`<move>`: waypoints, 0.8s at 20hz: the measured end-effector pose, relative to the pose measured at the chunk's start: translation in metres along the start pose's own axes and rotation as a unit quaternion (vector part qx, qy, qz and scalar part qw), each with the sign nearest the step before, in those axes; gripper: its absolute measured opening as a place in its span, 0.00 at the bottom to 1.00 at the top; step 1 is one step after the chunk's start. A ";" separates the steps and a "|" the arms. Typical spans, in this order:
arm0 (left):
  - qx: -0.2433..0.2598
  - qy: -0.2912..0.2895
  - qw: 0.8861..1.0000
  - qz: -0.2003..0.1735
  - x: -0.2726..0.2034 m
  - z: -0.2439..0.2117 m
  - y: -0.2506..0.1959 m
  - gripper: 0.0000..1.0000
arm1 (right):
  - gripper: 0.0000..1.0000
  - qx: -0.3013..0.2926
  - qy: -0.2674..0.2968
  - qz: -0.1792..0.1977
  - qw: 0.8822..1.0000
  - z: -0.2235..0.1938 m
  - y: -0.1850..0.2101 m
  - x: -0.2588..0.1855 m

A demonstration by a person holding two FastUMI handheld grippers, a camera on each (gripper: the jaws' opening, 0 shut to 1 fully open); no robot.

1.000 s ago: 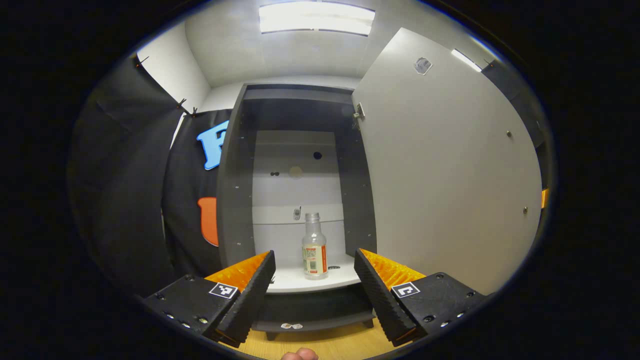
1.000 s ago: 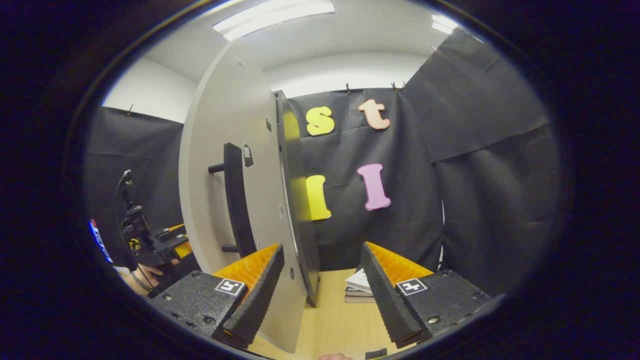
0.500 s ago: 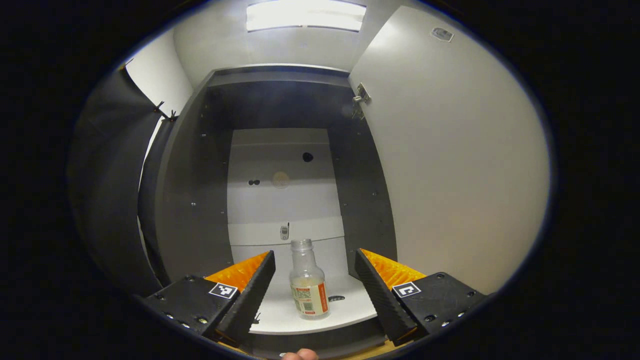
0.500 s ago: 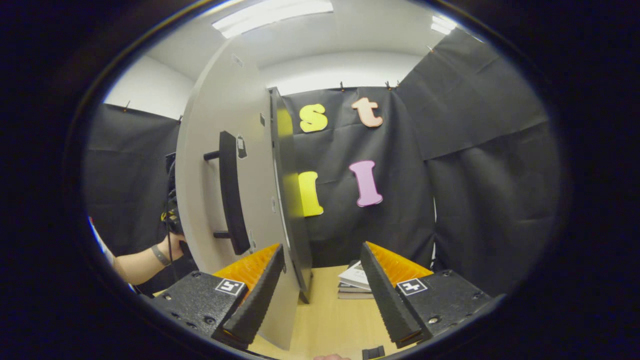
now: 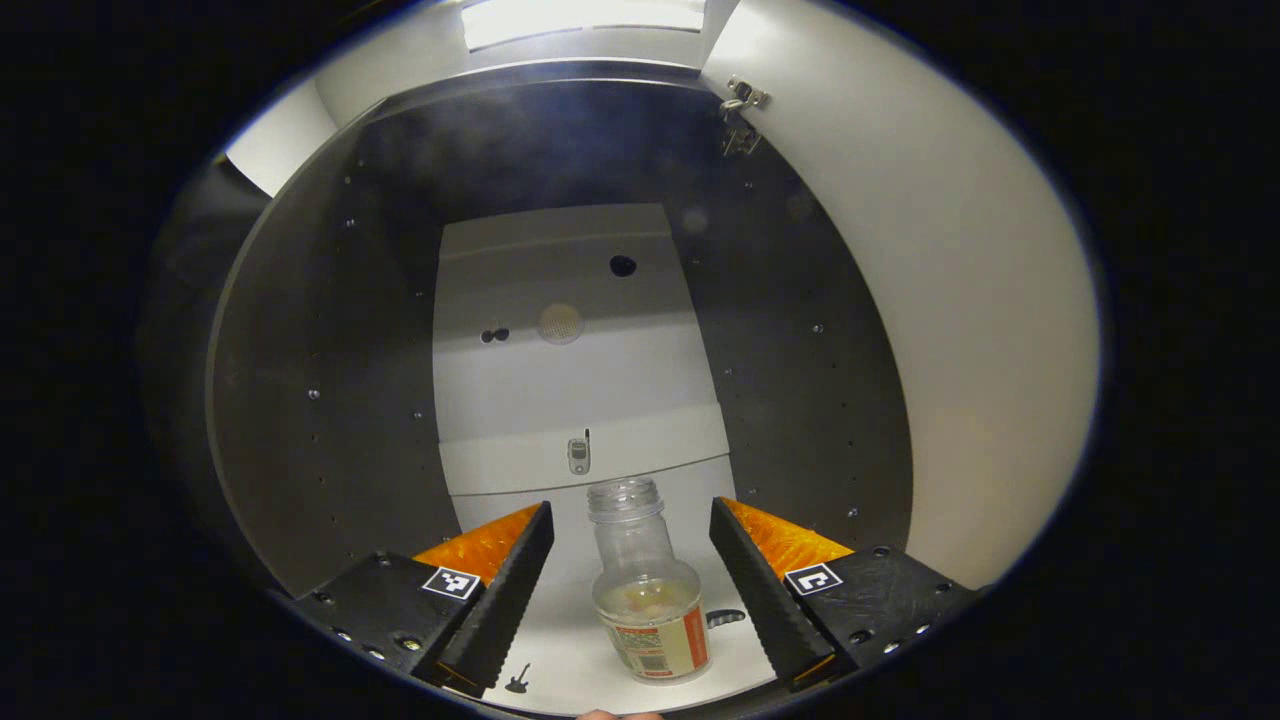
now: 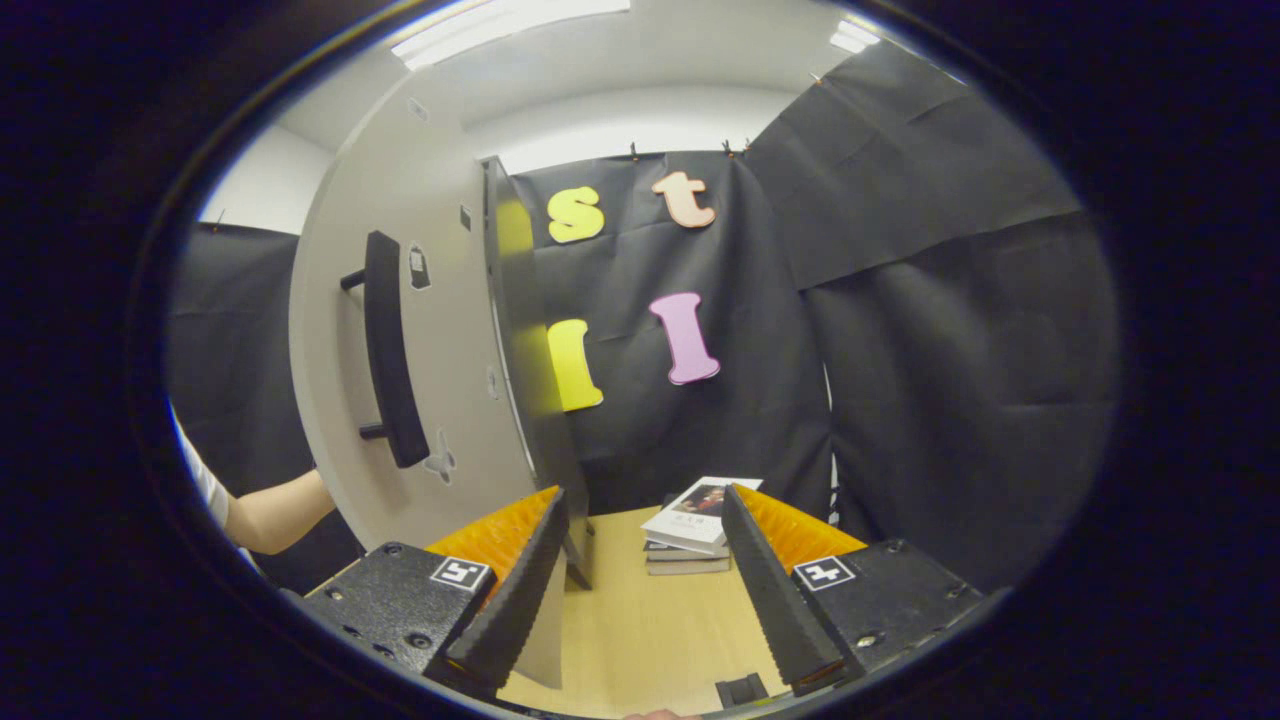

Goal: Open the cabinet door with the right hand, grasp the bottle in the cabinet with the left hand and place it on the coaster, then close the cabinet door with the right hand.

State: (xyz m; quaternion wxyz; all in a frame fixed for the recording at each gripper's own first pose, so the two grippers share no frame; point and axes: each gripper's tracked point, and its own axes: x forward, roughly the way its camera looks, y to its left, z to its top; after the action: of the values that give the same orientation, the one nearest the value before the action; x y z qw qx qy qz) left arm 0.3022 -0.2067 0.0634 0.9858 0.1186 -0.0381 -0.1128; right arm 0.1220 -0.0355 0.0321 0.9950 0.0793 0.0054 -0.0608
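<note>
No text could be read: the print on the bottle (image 5: pixel 655 625) label and on the top book (image 6: pixel 698 512) cover was too small and blurred to make out

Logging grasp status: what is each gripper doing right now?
Left gripper: open, bottle between its jaws, not gripped.
Right gripper: open, holding nothing.

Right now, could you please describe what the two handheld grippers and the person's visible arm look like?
The left gripper and right gripper each have two wedge-shaped fingers with ribbed faces, on black bolted blocks carrying small square black-and-white markers. In the right gripper view, the person's arm is bare below a short white sleeve.
</note>
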 end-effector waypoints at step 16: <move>-0.016 0.012 1.000 -0.020 -0.006 0.004 -0.002 0.45 | 0.95 0.001 -0.007 0.015 1.000 0.006 0.008 0.011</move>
State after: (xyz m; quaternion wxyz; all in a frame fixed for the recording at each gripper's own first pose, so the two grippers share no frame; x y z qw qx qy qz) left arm 0.2951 -0.2082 0.0667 0.9855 0.1051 -0.0223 -0.1315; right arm 0.1338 -0.0296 0.0386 0.9957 0.0801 -0.0029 -0.0462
